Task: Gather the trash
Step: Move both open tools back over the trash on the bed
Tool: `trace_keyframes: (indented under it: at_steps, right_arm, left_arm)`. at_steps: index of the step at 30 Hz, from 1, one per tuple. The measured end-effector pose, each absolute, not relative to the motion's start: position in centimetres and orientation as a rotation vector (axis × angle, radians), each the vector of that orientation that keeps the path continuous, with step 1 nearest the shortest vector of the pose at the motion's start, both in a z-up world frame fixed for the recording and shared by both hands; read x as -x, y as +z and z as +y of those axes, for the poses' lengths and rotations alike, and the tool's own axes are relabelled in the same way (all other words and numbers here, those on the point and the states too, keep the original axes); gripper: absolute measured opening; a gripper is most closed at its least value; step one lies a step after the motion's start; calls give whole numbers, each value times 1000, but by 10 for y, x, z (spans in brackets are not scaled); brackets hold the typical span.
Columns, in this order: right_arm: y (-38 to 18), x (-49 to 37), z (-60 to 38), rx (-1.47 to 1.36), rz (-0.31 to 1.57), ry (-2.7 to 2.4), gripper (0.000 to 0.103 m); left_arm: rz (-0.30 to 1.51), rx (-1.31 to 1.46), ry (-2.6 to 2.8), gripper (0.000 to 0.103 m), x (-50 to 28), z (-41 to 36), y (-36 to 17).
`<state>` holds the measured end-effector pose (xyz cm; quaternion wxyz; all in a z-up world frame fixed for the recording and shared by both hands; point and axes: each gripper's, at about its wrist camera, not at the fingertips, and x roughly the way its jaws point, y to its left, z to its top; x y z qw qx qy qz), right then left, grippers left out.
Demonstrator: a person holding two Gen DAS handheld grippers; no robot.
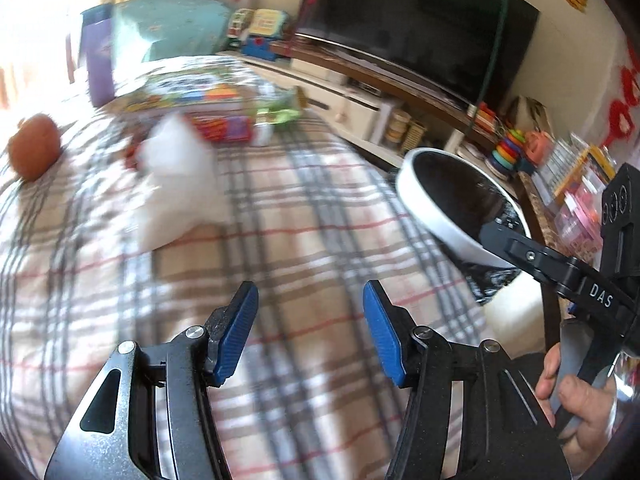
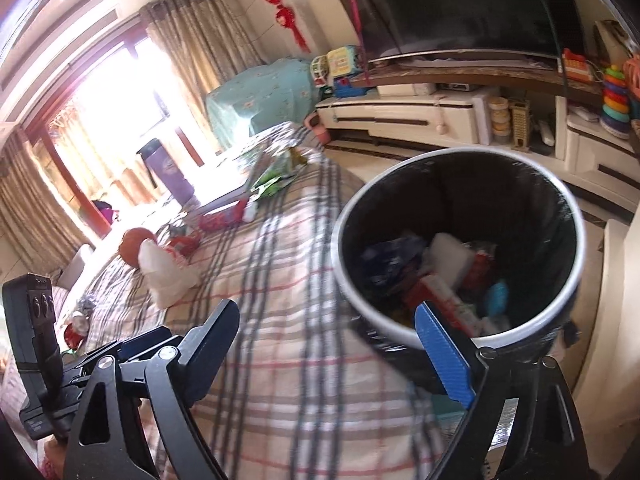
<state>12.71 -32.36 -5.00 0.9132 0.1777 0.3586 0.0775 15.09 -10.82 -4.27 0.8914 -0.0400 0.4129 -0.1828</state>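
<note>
Blue-padded left tongs (image 1: 310, 334) hang apart over the plaid bed (image 1: 280, 208) with nothing between them. The right tongs (image 2: 332, 354) also stand wide apart and empty, one pad lying over the near rim of the trash bin (image 2: 576, 236).

By my reading the job is partway done: the bin, lined with a black bag, already holds several wrappers and scraps. Left on the bed are a crumpled white tissue (image 1: 180, 184) well ahead of the left tongs, some red wrappers (image 2: 182, 242) near an orange ball (image 1: 34, 152), and a green wrapper (image 1: 280, 114) beside a stack of picture books (image 1: 192, 96).

The bin stands upright at the bed's edge, mouth up, its long axis vertical. The tissue is a shapeless lump, peaked toward the far side; I cannot tell any clear long axis through the blur.
</note>
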Motion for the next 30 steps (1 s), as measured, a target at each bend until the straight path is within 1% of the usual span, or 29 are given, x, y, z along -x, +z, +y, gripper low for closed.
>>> trace_keyframes:
  at_steps: [2, 18, 24, 30]
  right_arm:
    - [-50, -127, -312, -355, 737, 175, 93]
    - [-54, -150, -209, -260, 781, 364, 93]
    - [-59, -172, -179, -252, 796, 424, 93]
    - [-61, -202, -158, -258, 805, 465, 93]
  left_arm:
    - [861, 103, -353, 55, -150, -92, -46]
    - [866, 211, -142, 55, -154, 21, -59]
    - [876, 230, -99, 55, -160, 43, -63]
    - [896, 229, -94, 55, -176, 48, -65]
